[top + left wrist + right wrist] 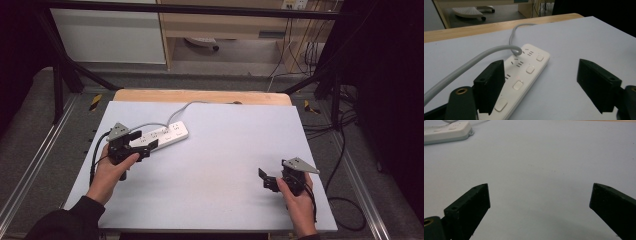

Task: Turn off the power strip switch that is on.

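Observation:
A white power strip (162,135) lies on the left part of the pale table mat (225,160), and its grey cable (185,107) runs off toward the back edge. My left gripper (144,140) stands open right at the strip's near end. In the left gripper view the strip (530,66) with its row of switches sits between and behind the open gripper (541,64), the left jaw over its near end, while the cable (484,53) loops over it. My right gripper (265,179) is open at the front right above bare mat (539,165); its own view shows the gripper (540,186) holding nothing and the strip (446,132) far off.
A wooden table edge (200,96) shows behind the mat. Black frame posts (57,85) and floor cables (345,150) flank the table. A cabinet and shelf stand beyond.

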Available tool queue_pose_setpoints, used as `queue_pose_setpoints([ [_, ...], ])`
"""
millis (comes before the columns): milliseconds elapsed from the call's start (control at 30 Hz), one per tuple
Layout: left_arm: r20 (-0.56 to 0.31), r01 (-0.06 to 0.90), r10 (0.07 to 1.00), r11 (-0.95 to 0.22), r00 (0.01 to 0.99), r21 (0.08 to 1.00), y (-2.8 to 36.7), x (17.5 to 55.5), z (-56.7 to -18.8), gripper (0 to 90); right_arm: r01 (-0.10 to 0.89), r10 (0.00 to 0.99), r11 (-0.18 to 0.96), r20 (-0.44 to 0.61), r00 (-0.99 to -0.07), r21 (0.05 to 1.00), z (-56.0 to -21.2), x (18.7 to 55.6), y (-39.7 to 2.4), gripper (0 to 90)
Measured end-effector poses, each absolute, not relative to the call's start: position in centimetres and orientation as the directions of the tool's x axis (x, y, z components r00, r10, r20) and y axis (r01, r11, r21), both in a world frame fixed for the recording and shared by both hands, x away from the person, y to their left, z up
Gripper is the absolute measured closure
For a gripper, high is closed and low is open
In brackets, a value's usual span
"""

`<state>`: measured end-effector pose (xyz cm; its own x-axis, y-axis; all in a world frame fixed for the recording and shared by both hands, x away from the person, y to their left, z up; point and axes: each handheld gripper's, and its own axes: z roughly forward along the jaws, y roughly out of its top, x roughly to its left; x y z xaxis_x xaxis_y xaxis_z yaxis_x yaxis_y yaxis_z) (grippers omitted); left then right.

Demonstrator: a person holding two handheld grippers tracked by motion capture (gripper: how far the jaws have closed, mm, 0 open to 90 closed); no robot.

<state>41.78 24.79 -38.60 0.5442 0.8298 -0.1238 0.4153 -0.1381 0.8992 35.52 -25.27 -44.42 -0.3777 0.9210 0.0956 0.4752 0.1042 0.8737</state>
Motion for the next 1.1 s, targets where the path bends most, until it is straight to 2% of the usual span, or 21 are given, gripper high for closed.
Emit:
queue_pose_setpoints([
  [800,-0.095,0.448,0.840,-0.185,0.533,0.875,23.8,42.2,-40.6,59.6,0.472,0.921,0.106,0.093,-0.379,0.875,-44.4,35.5,-25.2,3.6],
  [1100,-0.127,0.466,0.841,-0.160,0.527,0.870,23.9,42.8,-41.1,75.3,0.471,0.920,0.108,0.092,-0.381,0.876,-44.4,35.5,-25.2,3.5],
])
